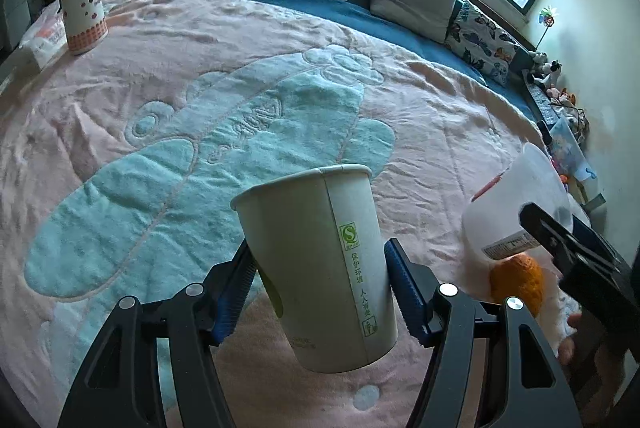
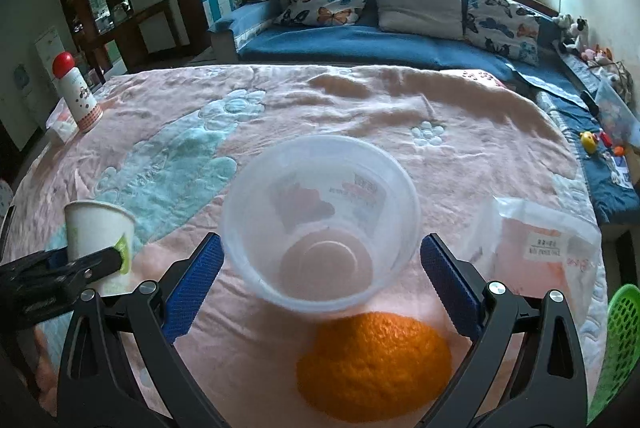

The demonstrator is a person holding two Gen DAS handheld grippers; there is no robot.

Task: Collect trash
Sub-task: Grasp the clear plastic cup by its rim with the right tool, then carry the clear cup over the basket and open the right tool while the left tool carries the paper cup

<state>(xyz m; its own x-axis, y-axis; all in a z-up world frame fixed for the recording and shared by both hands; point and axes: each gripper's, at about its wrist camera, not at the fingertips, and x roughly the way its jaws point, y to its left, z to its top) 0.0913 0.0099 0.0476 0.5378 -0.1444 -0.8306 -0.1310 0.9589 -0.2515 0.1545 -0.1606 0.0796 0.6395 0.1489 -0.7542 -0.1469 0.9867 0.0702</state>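
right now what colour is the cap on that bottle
Red, on the white bottle; clearest in the left wrist view.

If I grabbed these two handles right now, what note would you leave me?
Left gripper: shut on the paper cup, lifted and tilted above the pink blanket.
Right gripper: jaws either side of the clear plastic cup; contact with the pads can't be confirmed.
Orange peel lies on the blanket just below that cup; a plastic bag lies to its right.
Done: paper cup picked up.
Left: secure the plastic cup, gather peel and bag. No bin clearly visible.
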